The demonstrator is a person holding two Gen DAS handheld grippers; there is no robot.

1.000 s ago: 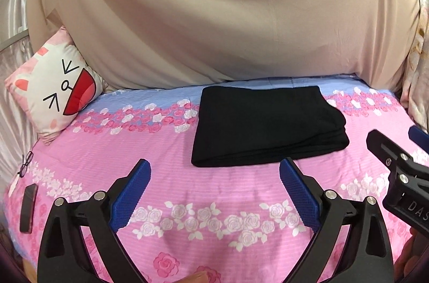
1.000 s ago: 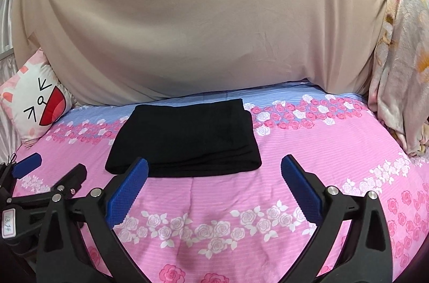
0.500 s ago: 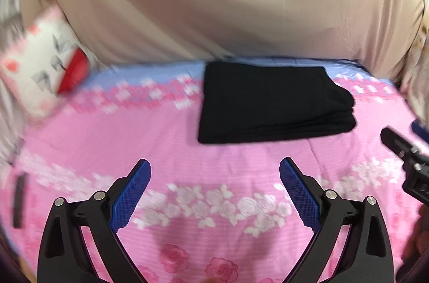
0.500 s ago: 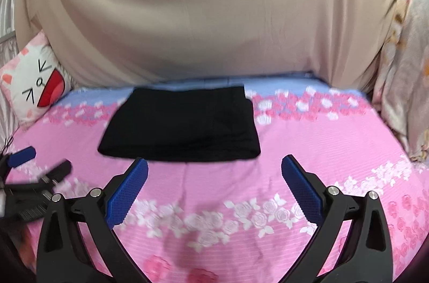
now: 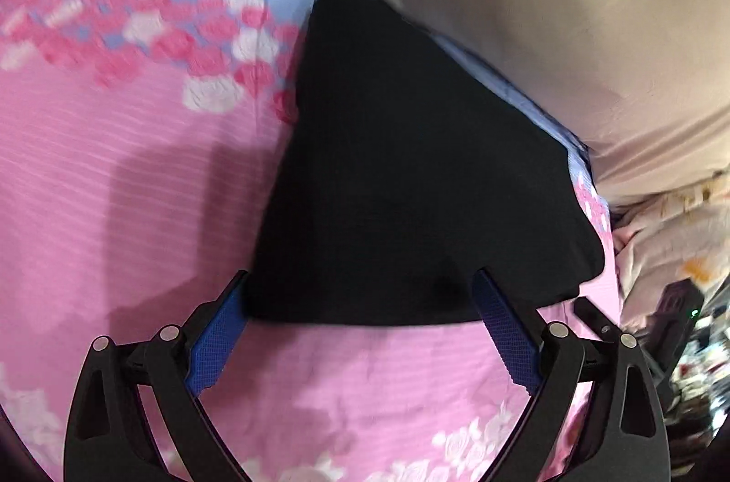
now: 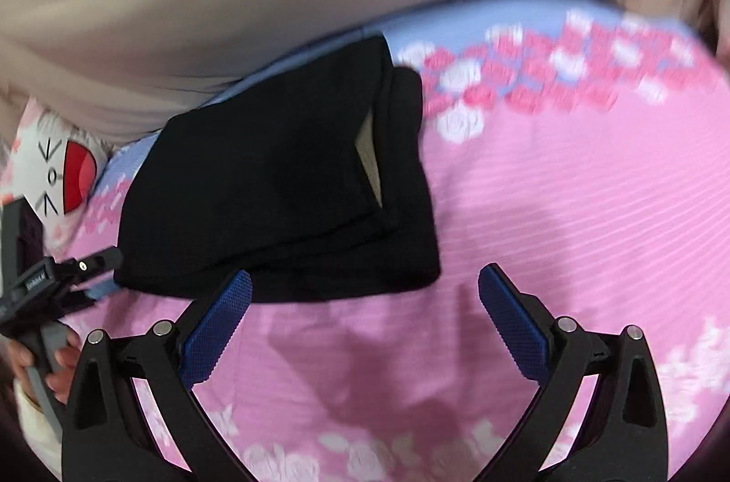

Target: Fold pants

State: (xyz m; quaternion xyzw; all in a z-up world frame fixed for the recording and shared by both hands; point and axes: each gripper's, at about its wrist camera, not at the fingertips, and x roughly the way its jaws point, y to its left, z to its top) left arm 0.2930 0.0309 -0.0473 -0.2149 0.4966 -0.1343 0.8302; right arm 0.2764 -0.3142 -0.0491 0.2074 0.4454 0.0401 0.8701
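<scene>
The black pants (image 5: pixel 410 171) lie folded in a flat rectangle on the pink floral bedsheet (image 5: pixel 114 185). My left gripper (image 5: pixel 360 290) is open, its blue pads at the near edge of the pants, holding nothing. In the right wrist view the pants (image 6: pixel 273 180) show stacked layers along their right side. My right gripper (image 6: pixel 365 290) is open and empty just in front of the pants' near right corner. The left gripper (image 6: pixel 77 272) shows at the pants' near left corner.
A beige cloth (image 5: pixel 547 2) hangs behind the bed. A cat-face pillow (image 6: pixel 54 171) lies at the far left. A floral blanket (image 5: pixel 675 235) is heaped at the right. The right gripper's tip (image 5: pixel 593 317) shows at the left view's right edge.
Both grippers have moved forward and down, from well back over the sheet to the near edge of the folded pants. Both stay open. The pants have not moved.
</scene>
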